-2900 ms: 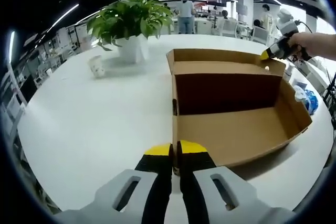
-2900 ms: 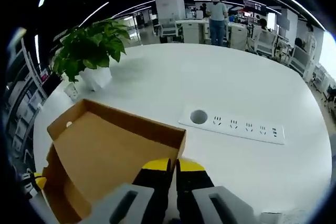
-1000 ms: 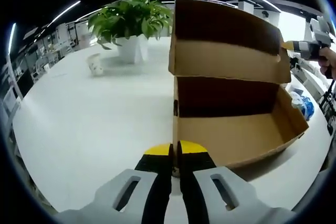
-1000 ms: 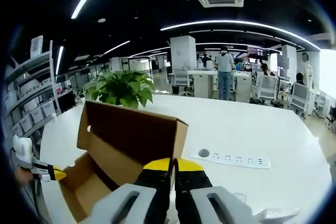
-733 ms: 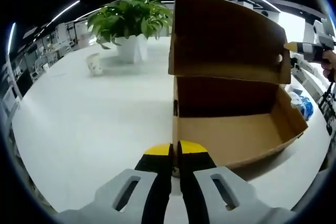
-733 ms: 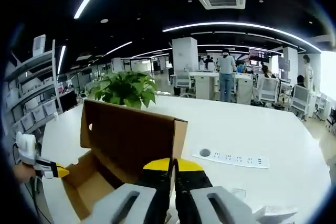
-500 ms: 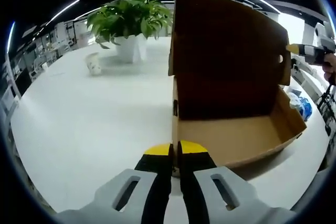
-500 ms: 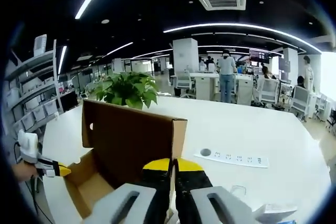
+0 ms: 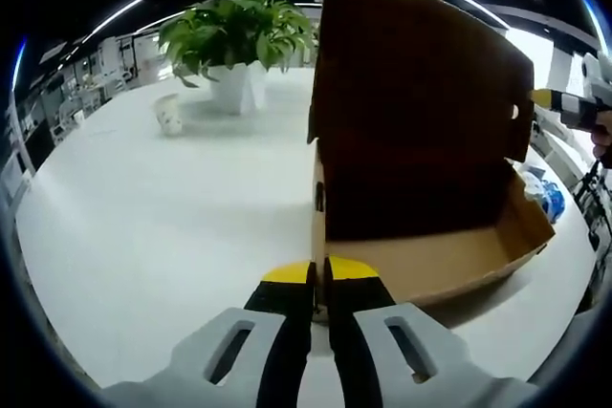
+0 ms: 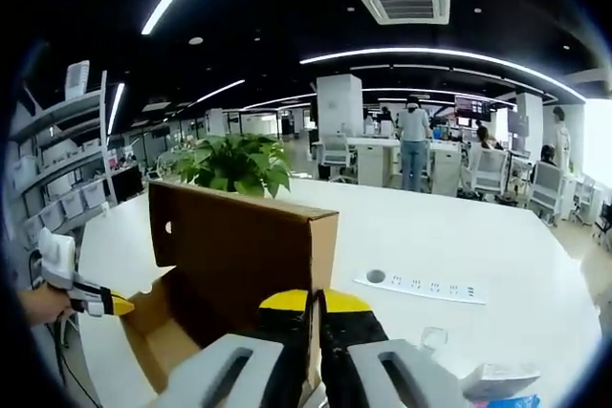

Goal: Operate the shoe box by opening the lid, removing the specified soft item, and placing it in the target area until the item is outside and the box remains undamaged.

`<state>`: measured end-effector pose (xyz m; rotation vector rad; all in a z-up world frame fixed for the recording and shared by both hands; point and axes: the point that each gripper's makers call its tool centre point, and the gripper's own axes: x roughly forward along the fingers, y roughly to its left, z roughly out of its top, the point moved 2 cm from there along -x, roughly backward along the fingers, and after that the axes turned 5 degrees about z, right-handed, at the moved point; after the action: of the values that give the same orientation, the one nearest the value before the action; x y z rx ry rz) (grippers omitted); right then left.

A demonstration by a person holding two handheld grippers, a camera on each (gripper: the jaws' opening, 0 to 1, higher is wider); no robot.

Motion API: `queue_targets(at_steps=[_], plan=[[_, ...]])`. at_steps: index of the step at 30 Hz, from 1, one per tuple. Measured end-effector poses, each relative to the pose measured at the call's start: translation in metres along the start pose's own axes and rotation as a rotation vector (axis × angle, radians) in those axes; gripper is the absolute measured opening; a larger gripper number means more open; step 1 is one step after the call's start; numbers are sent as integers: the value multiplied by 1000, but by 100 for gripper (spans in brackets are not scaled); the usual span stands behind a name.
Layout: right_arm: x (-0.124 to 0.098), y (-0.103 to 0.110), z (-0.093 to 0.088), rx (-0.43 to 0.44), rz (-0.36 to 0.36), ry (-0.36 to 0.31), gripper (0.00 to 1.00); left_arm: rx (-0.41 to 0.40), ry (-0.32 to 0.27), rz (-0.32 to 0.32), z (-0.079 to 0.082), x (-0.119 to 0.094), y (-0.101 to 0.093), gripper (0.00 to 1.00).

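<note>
- Two tools were clamped on the shoe box (image 9: 421,236), which sat on the white surface (image 9: 163,207).
- My left tool (image 9: 319,274) gripped its front wall.
- My right tool (image 10: 318,301) held the lid (image 10: 239,241) upright.

Both grippers were alike: the left gripper (image 9: 319,272) and the right gripper (image 10: 317,301) each had two black jaws tipped in yellow, set in pale grey housings with slotted openings.
</note>
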<state>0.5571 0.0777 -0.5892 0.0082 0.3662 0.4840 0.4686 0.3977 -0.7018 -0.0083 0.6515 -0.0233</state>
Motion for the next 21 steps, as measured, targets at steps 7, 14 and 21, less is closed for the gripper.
queue_targets(at_steps=[7,14,21], plan=[[-7,4,-5,-1,0,-13,0,-14,1,-7,0,0,0,3],[-12,7,-8,27,4,-17,0,0,5,-19,0,1,-1,4],[-15,10,-11,61,5,-13,0,43,17,-38,2,2,-2,4]])
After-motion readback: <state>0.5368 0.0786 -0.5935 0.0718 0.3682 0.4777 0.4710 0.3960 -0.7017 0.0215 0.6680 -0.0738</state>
